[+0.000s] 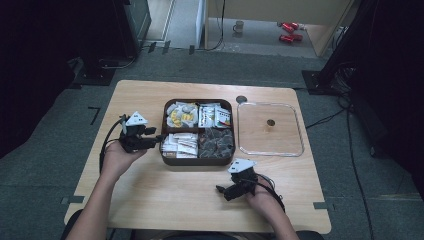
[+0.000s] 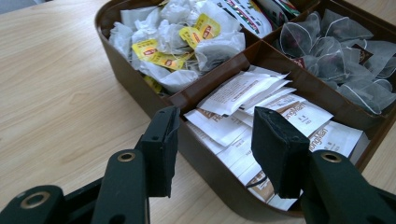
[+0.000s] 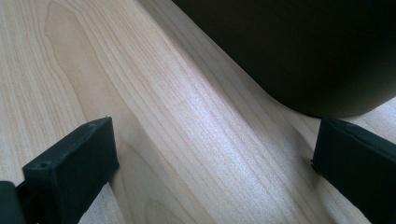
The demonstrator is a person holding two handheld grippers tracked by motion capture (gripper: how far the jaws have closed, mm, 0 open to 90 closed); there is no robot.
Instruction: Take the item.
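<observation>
box: brown four-compartment box [image 1: 198, 160] sat mid-counter, lid off.
lid: clear square lid [image 1: 270, 129] lay flat at 3 o'clock of the box, just beside it, not touching as far as I could tell.
compartments: yellow-tag tea bags [image 2: 177, 42] at 10 o'clock, printed packets [image 1: 215, 116] at 2 o'clock, white paper sachets [image 2: 261, 116] at 8 o'clock, mesh pyramid bags [image 2: 341, 60] at 4 o'clock.
left gripper: my left gripper [image 1: 137, 137] was at 9 o'clock of the box, aimed at the sachet compartment. Jaws were spread, nothing between them. One jaw hung outside the box wall, the other over the sachets.
right gripper: my right gripper [image 1: 236, 189] was low over the counter [image 1: 165, 200] at 5 o'clock of the box. Jaws wide apart, empty; bare wood between them and the dark box wall ahead.
task: none was stated, so this is my guess – pick from or tidy the box, or re-lid it.
done: lid was off, contents sorted by type.
left: nothing gripped, nothing outside the box. If a sachet pick was the goal, the grasp itself was not yet made. Lid not yet back on.
</observation>
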